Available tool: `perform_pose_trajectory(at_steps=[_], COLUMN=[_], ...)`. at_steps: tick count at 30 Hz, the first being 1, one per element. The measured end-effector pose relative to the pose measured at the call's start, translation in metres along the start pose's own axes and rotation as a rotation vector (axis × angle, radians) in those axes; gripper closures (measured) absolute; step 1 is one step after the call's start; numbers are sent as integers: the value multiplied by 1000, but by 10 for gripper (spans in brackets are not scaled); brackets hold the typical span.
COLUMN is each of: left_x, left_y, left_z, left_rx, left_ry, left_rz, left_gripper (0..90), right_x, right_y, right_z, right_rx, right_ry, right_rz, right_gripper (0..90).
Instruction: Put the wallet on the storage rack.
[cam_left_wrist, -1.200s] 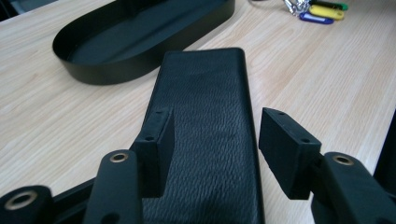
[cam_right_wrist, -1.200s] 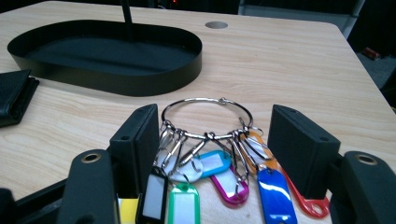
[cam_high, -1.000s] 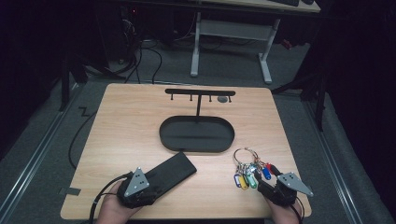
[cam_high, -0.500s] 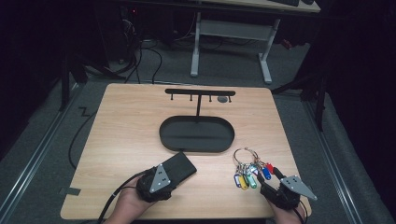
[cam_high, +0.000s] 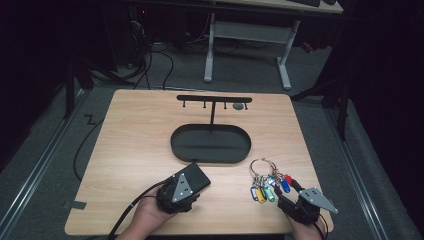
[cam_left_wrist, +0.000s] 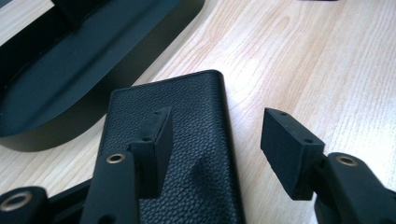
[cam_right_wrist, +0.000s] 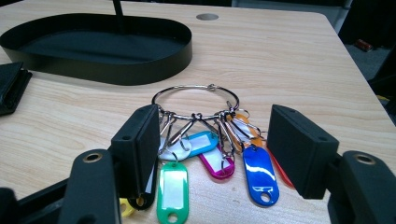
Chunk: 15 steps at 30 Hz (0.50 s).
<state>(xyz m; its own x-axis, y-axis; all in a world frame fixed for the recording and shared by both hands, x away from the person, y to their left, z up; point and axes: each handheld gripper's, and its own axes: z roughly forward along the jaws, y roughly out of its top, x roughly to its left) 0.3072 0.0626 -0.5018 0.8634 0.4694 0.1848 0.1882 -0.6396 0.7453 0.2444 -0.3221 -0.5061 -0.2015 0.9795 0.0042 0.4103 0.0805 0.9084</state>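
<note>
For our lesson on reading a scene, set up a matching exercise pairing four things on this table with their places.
Things:
1. black leather wallet
2. key ring with coloured tags
3. oval black tray
4. hook bar

Places:
A. raised on a post above the tray
B. in front of the right gripper
C. middle of the table
D. under the left gripper

Pairs: 1-D, 2-B, 3-C, 4-A

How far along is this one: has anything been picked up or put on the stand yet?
Nothing looks done: the tray and the hooks above it hold nothing. In hand: the left gripper stands open over the wallet, one pad above the leather, one beside it; the right gripper is open around the key ring and its tags. Gripping, lifting and placing both are probably left.
</note>
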Motion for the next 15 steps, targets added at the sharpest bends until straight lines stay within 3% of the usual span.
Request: perform_pose_trajectory(at_steps=[9, 15], left_x=[-6, -8], left_y=[0, -1], left_z=[6, 13], left_rx=[22, 53], left_ry=[11, 43], left_rz=[29, 57], left_gripper=[479, 514], right_x=[0, -1], right_y=[0, 0], right_z=[0, 0], right_rx=[-1, 1], right_ry=[4, 7], right_rz=[8, 9], right_gripper=[350, 350])
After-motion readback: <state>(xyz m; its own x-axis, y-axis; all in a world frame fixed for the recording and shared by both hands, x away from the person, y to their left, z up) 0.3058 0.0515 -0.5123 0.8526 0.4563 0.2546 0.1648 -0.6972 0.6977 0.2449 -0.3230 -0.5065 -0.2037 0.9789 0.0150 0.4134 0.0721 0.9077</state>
